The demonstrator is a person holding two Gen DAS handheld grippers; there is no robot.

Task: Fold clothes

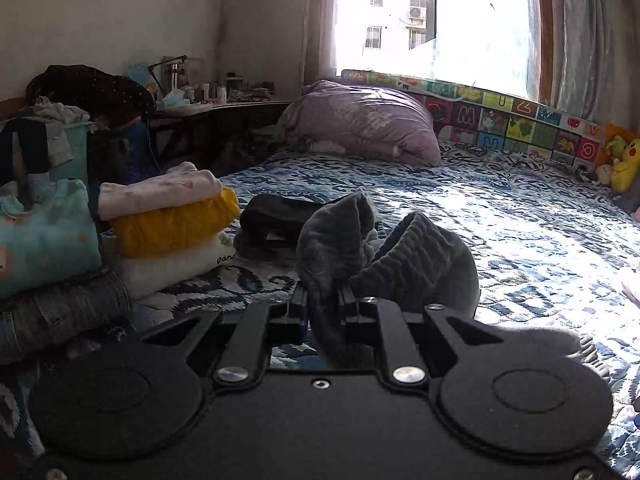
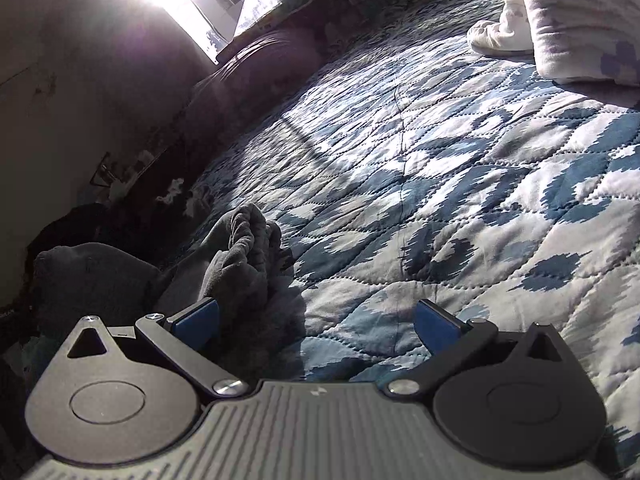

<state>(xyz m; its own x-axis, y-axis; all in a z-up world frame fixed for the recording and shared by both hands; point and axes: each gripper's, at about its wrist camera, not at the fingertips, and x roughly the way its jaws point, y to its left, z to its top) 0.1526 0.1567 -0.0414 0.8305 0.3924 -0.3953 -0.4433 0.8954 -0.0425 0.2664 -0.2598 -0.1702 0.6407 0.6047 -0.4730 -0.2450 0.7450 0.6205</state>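
Far left, left wrist view: teal sweatshirt [image 1: 44, 232] lying on rolled denim [image 1: 60, 312]. Just right of it, a folded stack [image 1: 168, 224], pink on yellow knit on white, already done by the look of it. A dark garment [image 1: 276, 220] lies loose on the bed behind, not yet folded.

Centre, near: left gripper [image 1: 323, 300], jaws closed on a bunched edge of the grey fleece garment [image 1: 384, 256]. The cloth rises in two humps above the jaws and trails down onto the blue patterned quilt [image 1: 520, 216]. Lifted at one end, the rest resting on the bed.

Far centre: pink pillow [image 1: 360, 120] against the alphabet mat [image 1: 500, 116] under the window. Far right: plush toys [image 1: 622, 156].

Right wrist view: the same grey fleece [image 2: 244, 256] sits crumpled at the left, touching the left blue pad [image 2: 198, 320]. Right gripper [image 2: 316, 320] has jaws wide apart, holding nothing, over bare quilt [image 2: 460, 184]. A pale garment [image 2: 560, 20] lies far right.

Judgement: early in this piece, picked up but not spread. The next move seems to call for the right gripper to shift left and close on a second edge, then both to draw the fleece flat before the first fold. Thick, slack fabric; a corner may be hard to single out.
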